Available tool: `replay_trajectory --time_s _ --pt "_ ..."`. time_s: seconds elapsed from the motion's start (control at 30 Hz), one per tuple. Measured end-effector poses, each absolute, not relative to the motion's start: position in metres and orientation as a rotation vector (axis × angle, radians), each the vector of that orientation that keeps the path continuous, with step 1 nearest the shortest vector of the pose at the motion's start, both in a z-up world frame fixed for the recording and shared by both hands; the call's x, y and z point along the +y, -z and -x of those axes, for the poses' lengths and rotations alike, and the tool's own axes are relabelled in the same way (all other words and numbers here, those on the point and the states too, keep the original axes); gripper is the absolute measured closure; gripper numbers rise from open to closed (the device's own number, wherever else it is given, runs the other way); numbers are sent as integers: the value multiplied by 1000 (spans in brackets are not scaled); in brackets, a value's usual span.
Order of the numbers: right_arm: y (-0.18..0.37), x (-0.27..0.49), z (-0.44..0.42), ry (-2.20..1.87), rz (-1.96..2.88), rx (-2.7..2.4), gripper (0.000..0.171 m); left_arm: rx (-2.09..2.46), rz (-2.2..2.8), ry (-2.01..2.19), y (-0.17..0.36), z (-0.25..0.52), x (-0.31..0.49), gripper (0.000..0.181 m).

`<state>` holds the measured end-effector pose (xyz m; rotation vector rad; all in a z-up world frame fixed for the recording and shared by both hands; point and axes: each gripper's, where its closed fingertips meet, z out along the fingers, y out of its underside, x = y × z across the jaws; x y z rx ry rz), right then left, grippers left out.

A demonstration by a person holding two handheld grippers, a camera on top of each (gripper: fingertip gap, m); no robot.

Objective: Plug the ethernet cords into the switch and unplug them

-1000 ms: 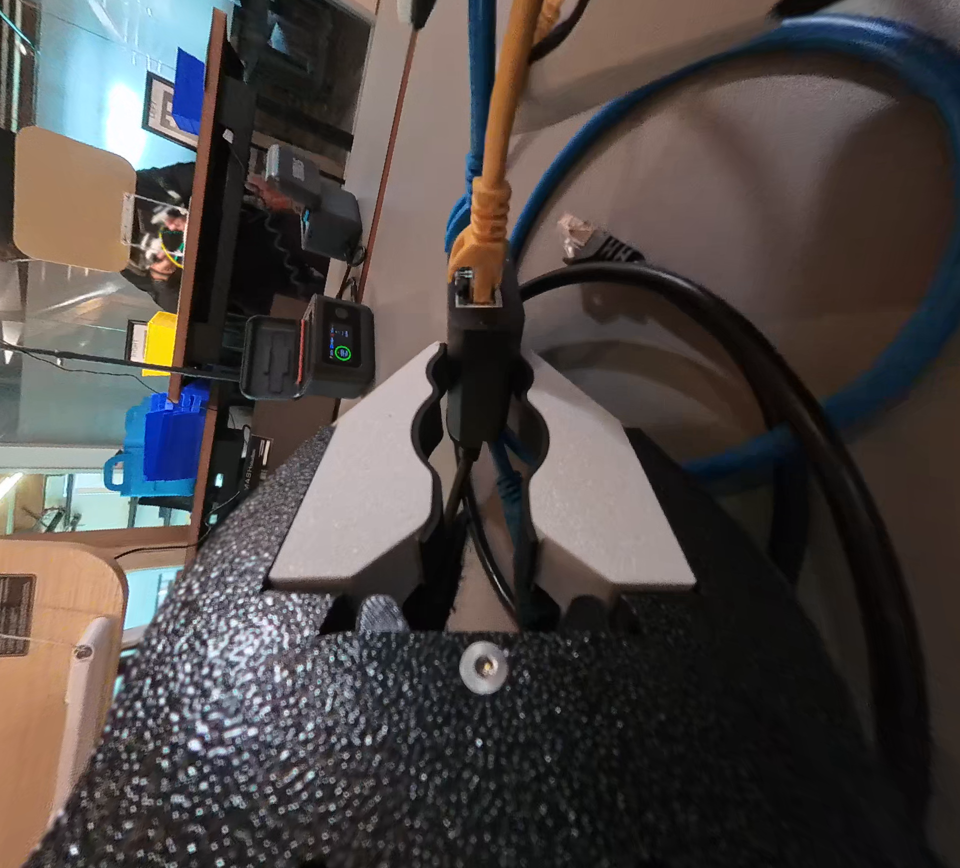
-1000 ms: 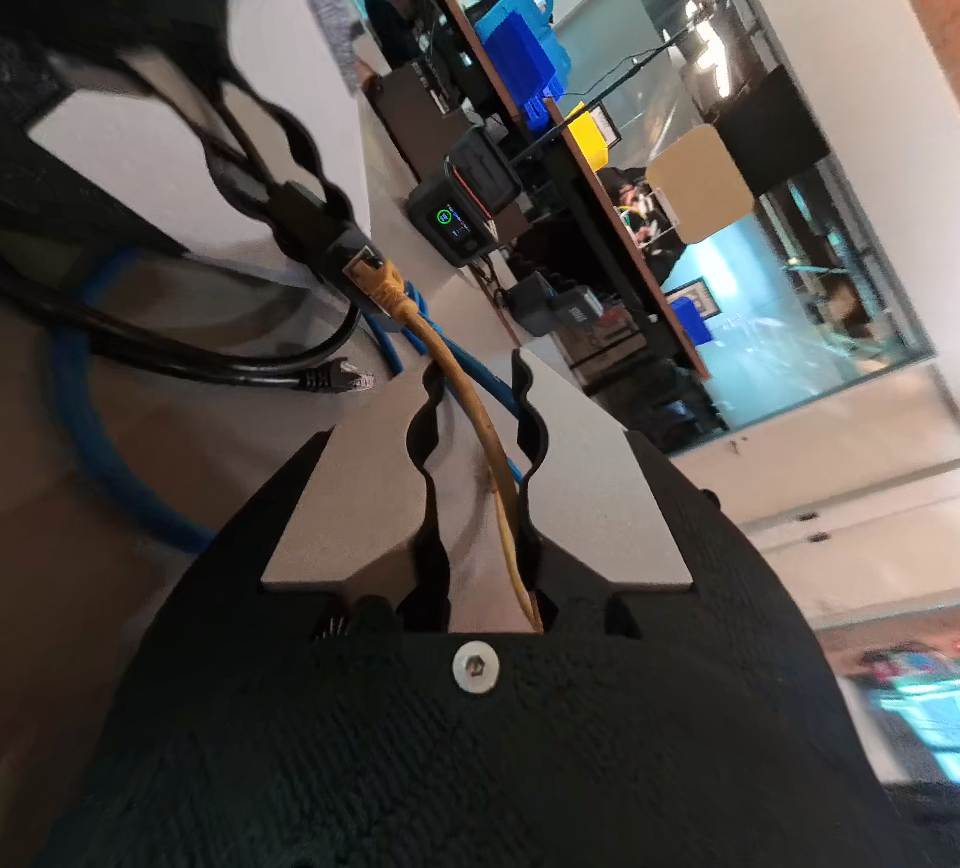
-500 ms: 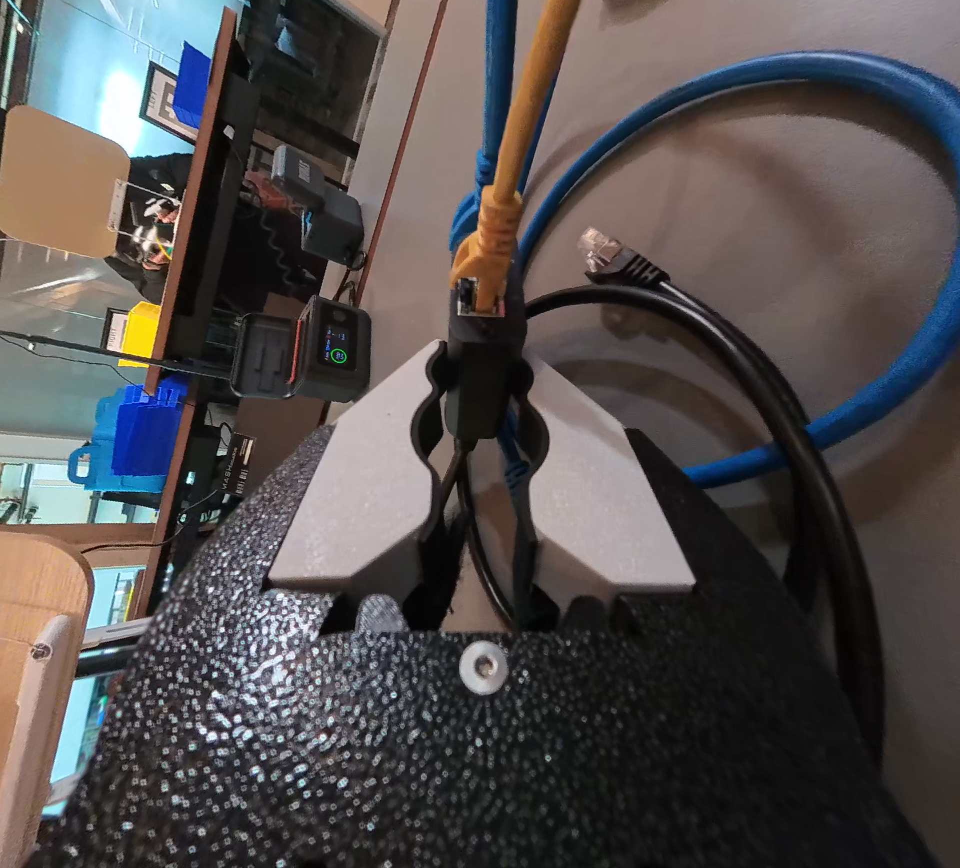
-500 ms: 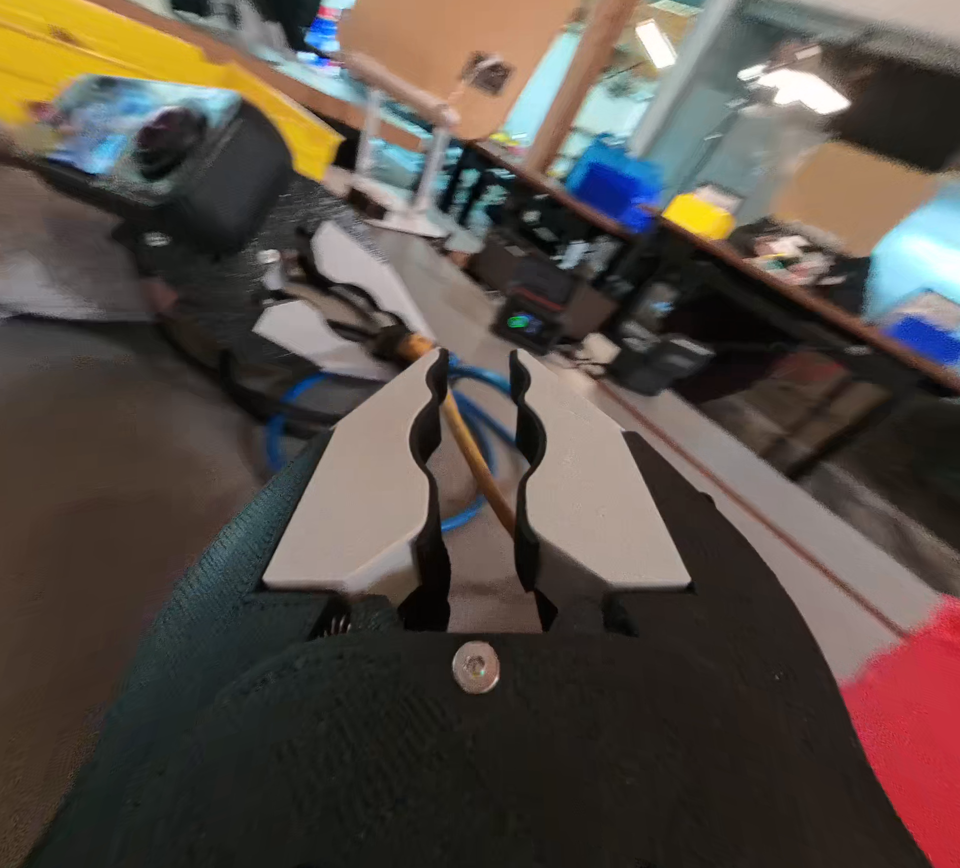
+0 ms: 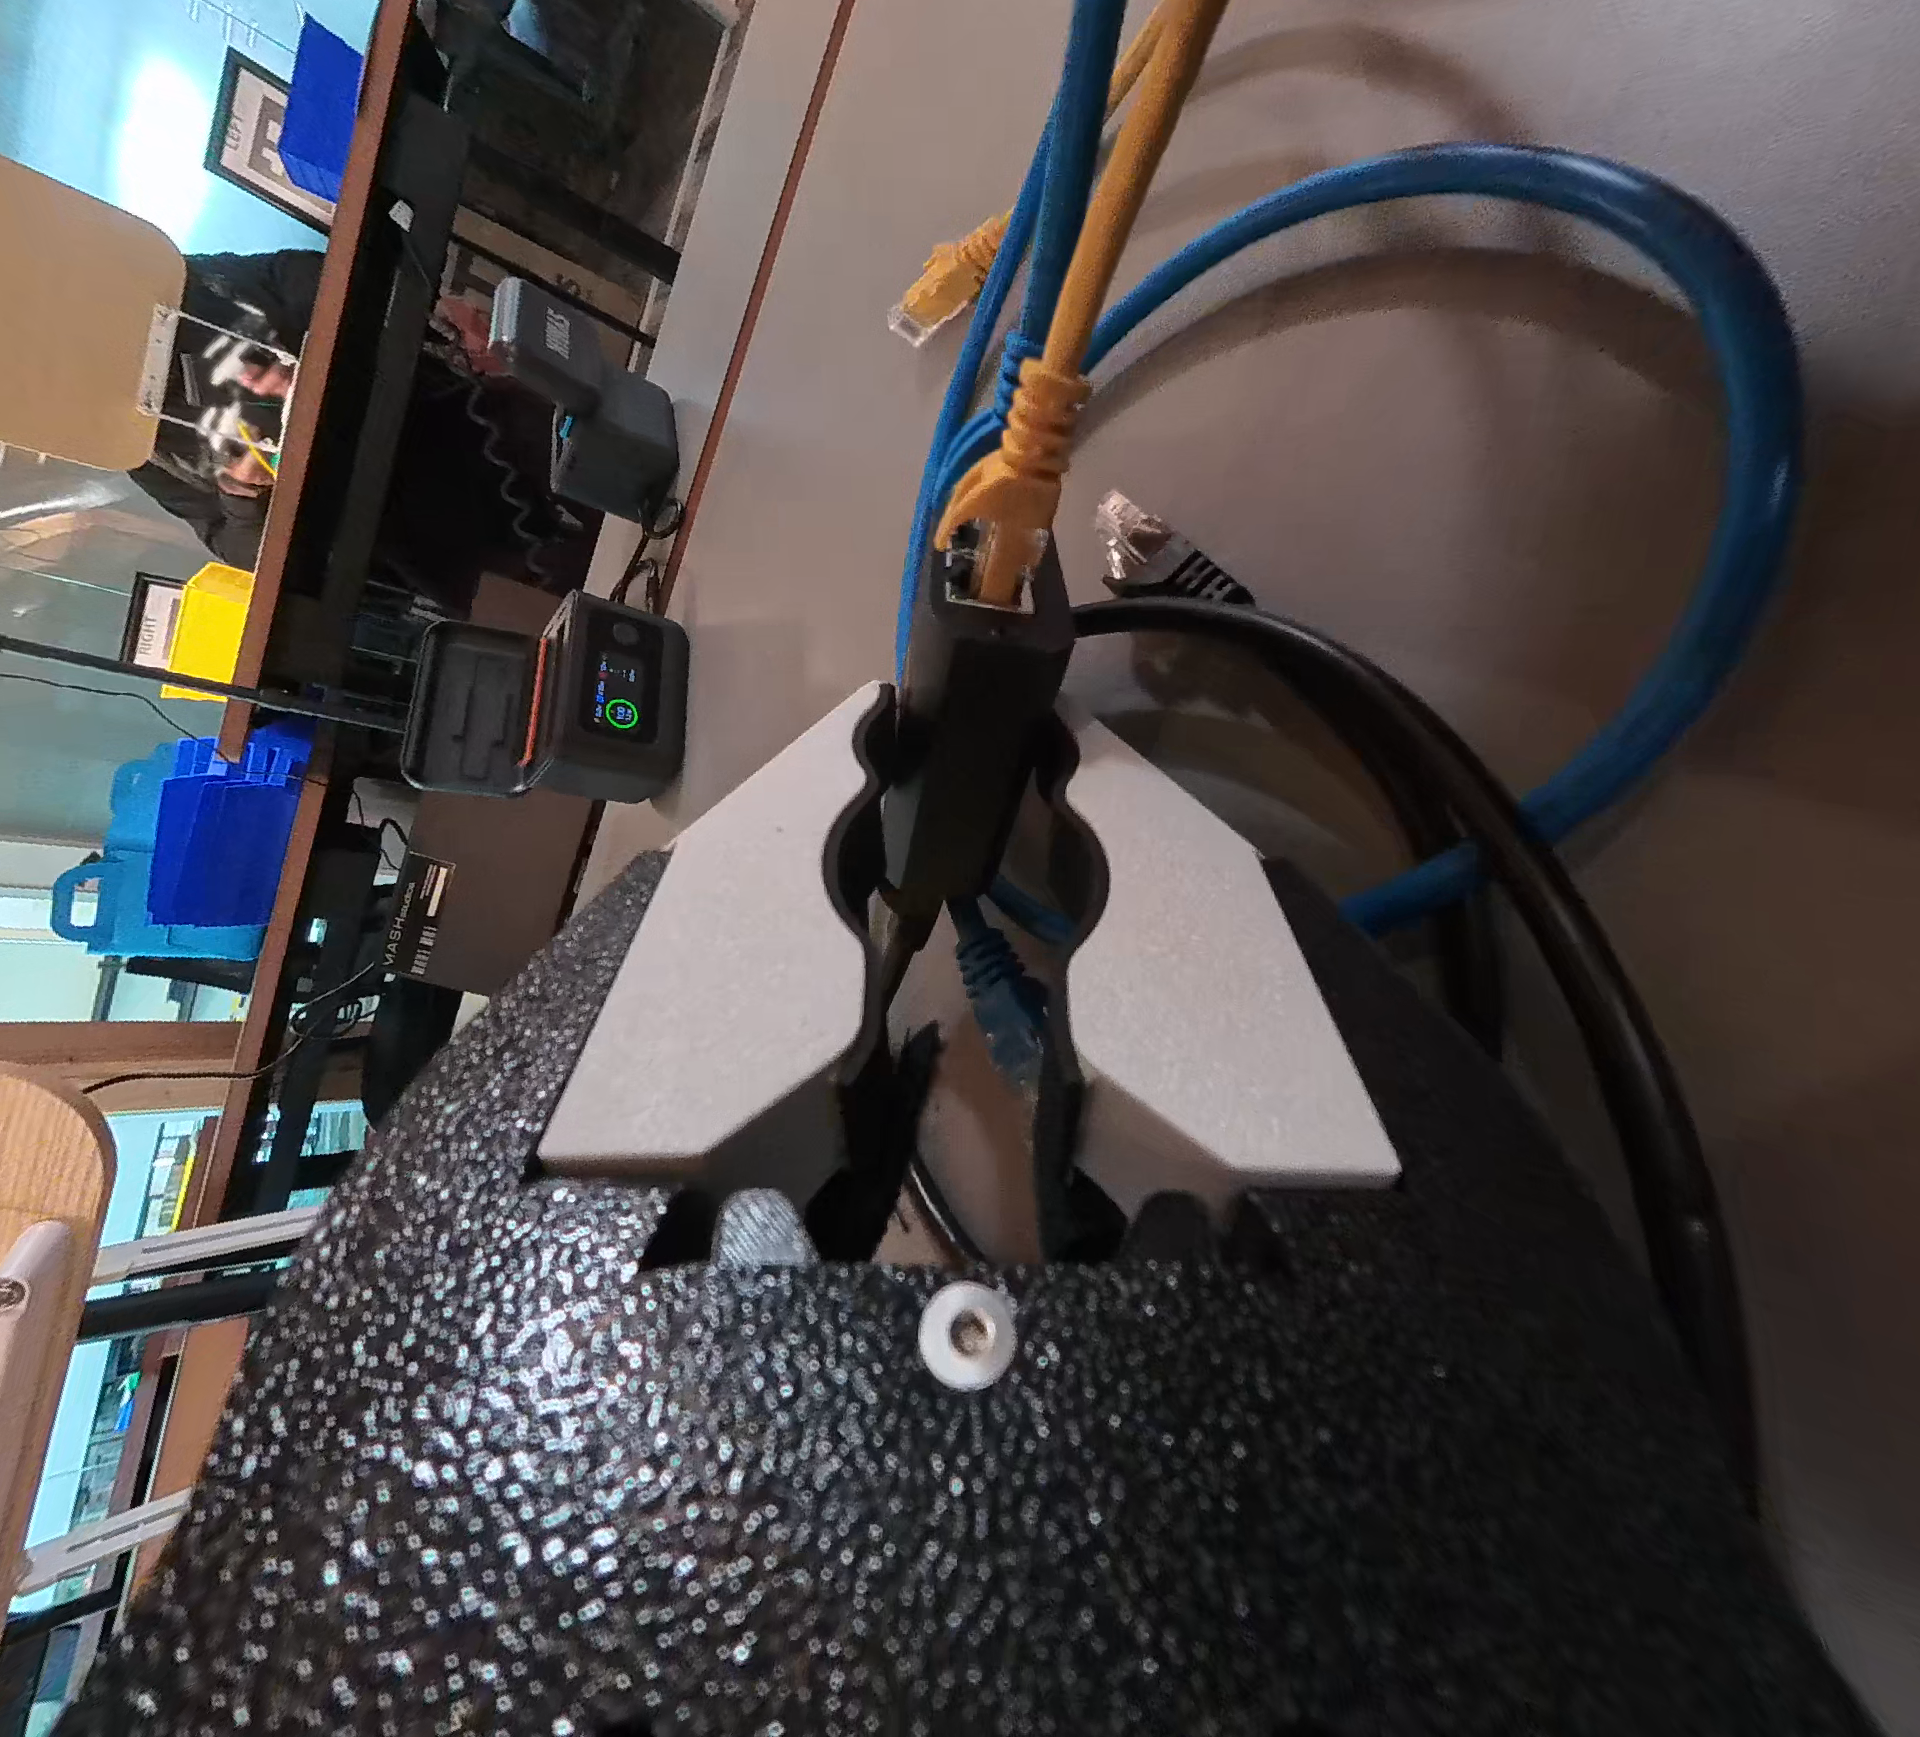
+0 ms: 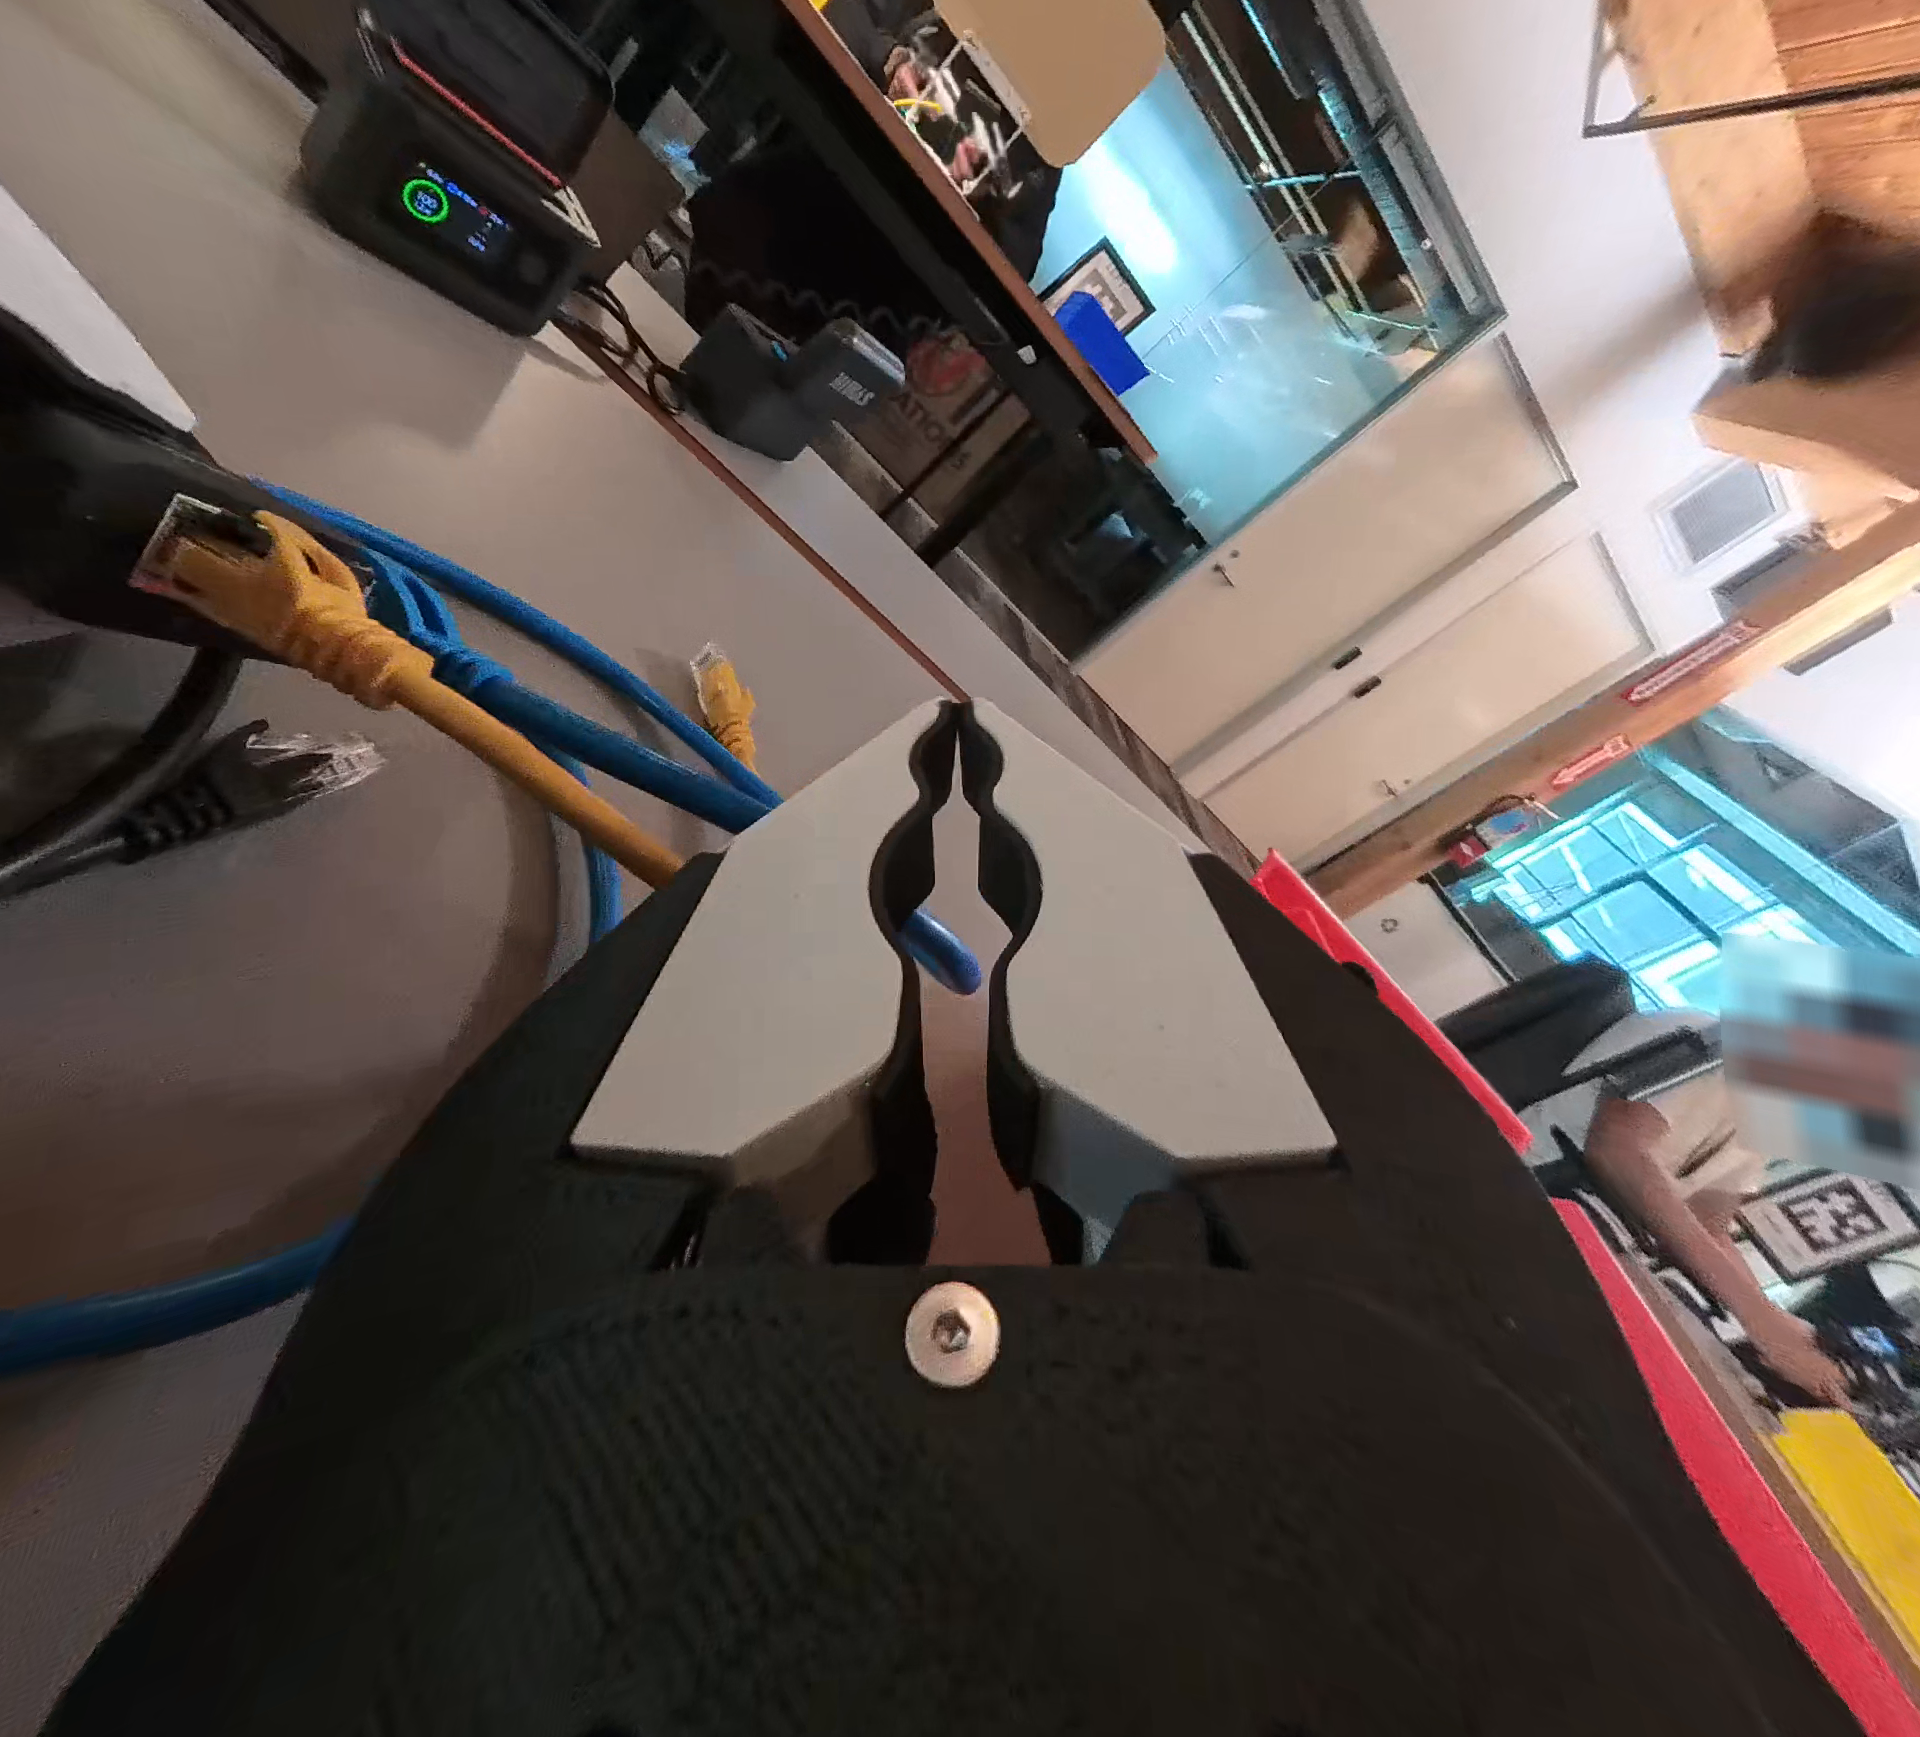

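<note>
My left gripper (image 5: 971,731) is shut on a small black switch (image 5: 971,731), held edge-on above the grey table. An orange ethernet cord (image 5: 1013,482) is plugged into the switch's far end. The switch also shows at the left edge of the right wrist view (image 6: 94,534), with the orange plug (image 6: 281,596) in it. My right gripper (image 6: 958,721) is shut and empty, to the right of the cords. A loose black plug (image 5: 1153,544) lies beside the switch, also in the right wrist view (image 6: 281,768). A second orange plug (image 6: 724,695) lies free on the table.
A thick blue cable (image 5: 1662,399) loops over the table, and thinner blue cords (image 6: 582,679) run beside the orange one. A black power station (image 6: 468,160) with a lit screen stands at the table's back. A red edge (image 6: 1455,1116) lies right of my right gripper. There is about 12 centimetres between the tips of the two grippers. My right tips are about 30 centimetres from the black power station (image 6: 468,160), my left tips only 20 centimetres.
My right gripper has let go of the orange cord, swung away to the right and shut empty. The left gripper keeps hold of the switch with the orange plug in.
</note>
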<state>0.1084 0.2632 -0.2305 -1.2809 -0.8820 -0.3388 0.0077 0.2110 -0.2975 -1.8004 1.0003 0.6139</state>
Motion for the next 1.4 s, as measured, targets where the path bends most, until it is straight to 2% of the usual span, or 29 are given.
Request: replay_trajectory --time_s 0.17,0.3,0.47,0.57,0.7,0.8,0.9,1.07,1.2,1.4 --pt "233 264 -103 354 1230 -943 171 1015 1801 -571 301 -10 208 154" --pt "244 267 -97 409 1234 -1015 171 1045 1829 -412 305 -20 202 136" --pt "251 269 -94 392 1276 -1041 171 1176 1672 -542 295 -11 204 118" --pt "256 271 -93 381 1310 -1051 171 1264 1608 -636 296 -7 208 125" --pt "257 267 -89 350 1314 -1068 171 1326 1630 -690 306 -5 213 150" --pt "258 243 -68 198 1206 -1190 171 1293 1671 -683 305 -5 214 151" --pt "265 212 -48 85 1072 -1361 157 1245 1715 -576 300 -9 211 154" --pt "271 208 -43 115 1026 -1437 160 1255 1745 -526 301 -9 207 155" --pt "281 200 -42 32 1067 -1520 141 1264 1744 -512 301 -10 206 155" --pt "291 200 -36 116 1045 -1582 148 1297 1707 -518 300 -15 203 156"
